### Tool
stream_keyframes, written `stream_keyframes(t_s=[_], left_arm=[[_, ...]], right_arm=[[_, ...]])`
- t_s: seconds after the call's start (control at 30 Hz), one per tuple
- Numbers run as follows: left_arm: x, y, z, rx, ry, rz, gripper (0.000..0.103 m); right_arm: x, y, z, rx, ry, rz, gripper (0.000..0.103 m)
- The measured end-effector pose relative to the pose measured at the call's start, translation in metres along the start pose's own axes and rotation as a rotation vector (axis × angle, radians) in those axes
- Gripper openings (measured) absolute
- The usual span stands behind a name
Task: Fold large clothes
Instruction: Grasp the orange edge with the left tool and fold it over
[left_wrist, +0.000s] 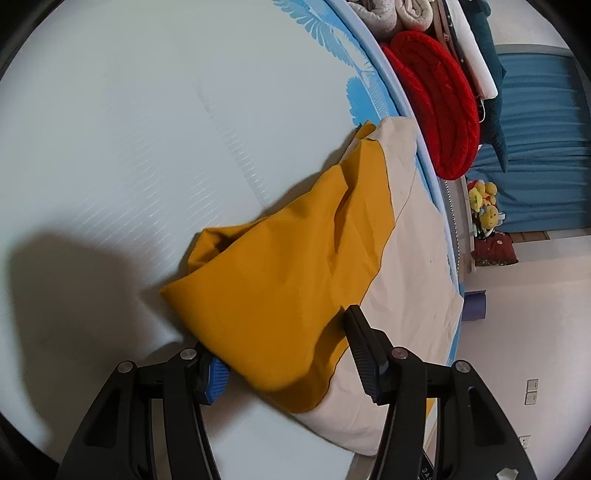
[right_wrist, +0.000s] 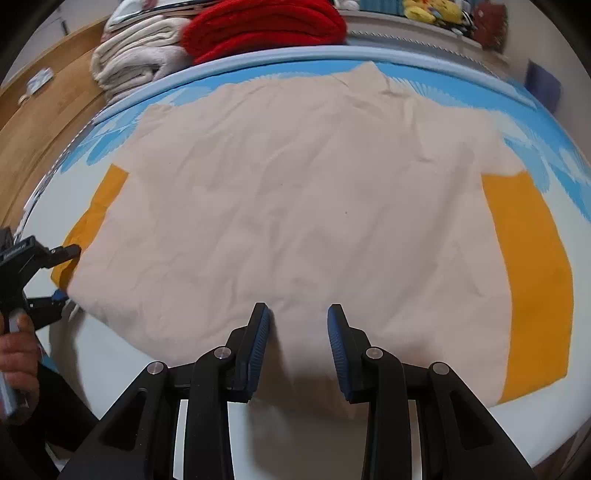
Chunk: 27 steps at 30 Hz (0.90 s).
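Note:
A large cream shirt (right_wrist: 295, 206) with mustard-yellow sleeves lies spread flat on a pale bed surface (right_wrist: 110, 354). Its right sleeve (right_wrist: 532, 273) lies flat. Its left sleeve (left_wrist: 280, 288) is bunched between my left gripper's (left_wrist: 288, 347) open fingers; the near finger's blue pad (left_wrist: 218, 373) is partly under the cloth. The left gripper also shows in the right wrist view (right_wrist: 66, 273), at the sleeve's end. My right gripper (right_wrist: 298, 317) is open and empty over the shirt's near hem, at its middle.
A red blanket (right_wrist: 266, 26) and cream folded towels (right_wrist: 140, 62) are stacked beyond the bed's blue rim (right_wrist: 258, 62). Yellow plush toys (left_wrist: 484, 206) and a blue sofa (left_wrist: 539, 140) stand past the bed. Wooden floor (right_wrist: 44, 122) lies to the left.

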<state>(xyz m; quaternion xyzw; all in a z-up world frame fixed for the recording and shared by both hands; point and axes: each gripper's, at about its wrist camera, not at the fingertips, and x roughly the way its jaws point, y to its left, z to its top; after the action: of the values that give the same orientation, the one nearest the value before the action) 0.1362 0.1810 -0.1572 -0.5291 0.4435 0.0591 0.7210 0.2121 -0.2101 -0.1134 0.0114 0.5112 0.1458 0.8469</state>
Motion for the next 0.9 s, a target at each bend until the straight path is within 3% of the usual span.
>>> stream_keyframes(t_s=[0.17,0.33,0.37,0.47,0.67,0.73,0.9], left_arm=[[0.009,-0.008,0.003,0.005,-0.016,-0.021,0.051],[0.013,-0.01,0.0,0.009,-0.006,-0.032,0.017],[0.01,-0.013,0.0,0.023,-0.008,-0.039,0.016],[0.004,-0.018,-0.001,0.034,-0.012,-0.057,0.014],[0.01,-0.005,0.001,-0.038,0.011,-0.039,0.025],[0.011,-0.007,0.002,-0.025,0.013,-0.042,0.016],[-0.005,-0.035,0.001,0.103,0.004,-0.024,0.01]], right_arm=[[0.001,0.002,0.001,0.018,0.014,-0.021,0.037],[0.0,0.005,0.0,0.036,0.014,-0.038,0.037],[-0.001,0.006,0.0,0.034,0.013,-0.042,0.037],[-0.001,0.01,0.0,0.027,0.007,-0.052,0.037],[-0.006,0.006,-0.001,0.021,-0.008,-0.049,0.037],[-0.01,0.005,-0.001,0.02,-0.016,-0.048,0.037],[-0.029,0.009,0.005,0.013,-0.072,-0.042,0.037]])
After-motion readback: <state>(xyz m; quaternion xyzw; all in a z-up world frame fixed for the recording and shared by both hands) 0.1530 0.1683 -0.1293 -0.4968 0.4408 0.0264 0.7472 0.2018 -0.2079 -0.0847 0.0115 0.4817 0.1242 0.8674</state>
